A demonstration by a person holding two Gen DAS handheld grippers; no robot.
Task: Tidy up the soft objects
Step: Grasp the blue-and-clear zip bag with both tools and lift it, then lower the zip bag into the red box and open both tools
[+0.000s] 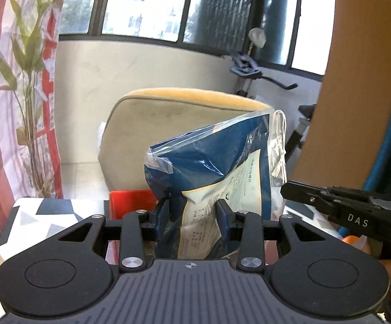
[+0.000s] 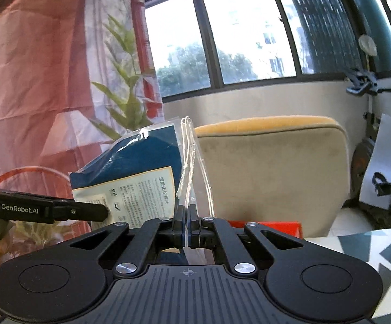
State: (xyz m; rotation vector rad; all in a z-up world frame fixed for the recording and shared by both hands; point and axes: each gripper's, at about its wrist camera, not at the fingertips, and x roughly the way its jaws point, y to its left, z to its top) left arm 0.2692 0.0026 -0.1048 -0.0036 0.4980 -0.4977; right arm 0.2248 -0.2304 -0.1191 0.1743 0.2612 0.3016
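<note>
Daylight comes through a curved band of dark-framed windows (image 2: pixel 249 35) above a pale wall (image 1: pixel 141 64), with a beige chair (image 2: pixel 273 172), a leafy plant (image 1: pixel 28 62), a red-and-white curtain (image 2: pixel 33 67) and an exercise bike (image 1: pixel 252 67).

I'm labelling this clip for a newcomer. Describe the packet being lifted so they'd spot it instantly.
Start at the beige chair under the window. In front of it, above the red box, is a clear plastic packet gripped by both claws. Its dark blue insert, cream printed label and white string set it apart.
</note>
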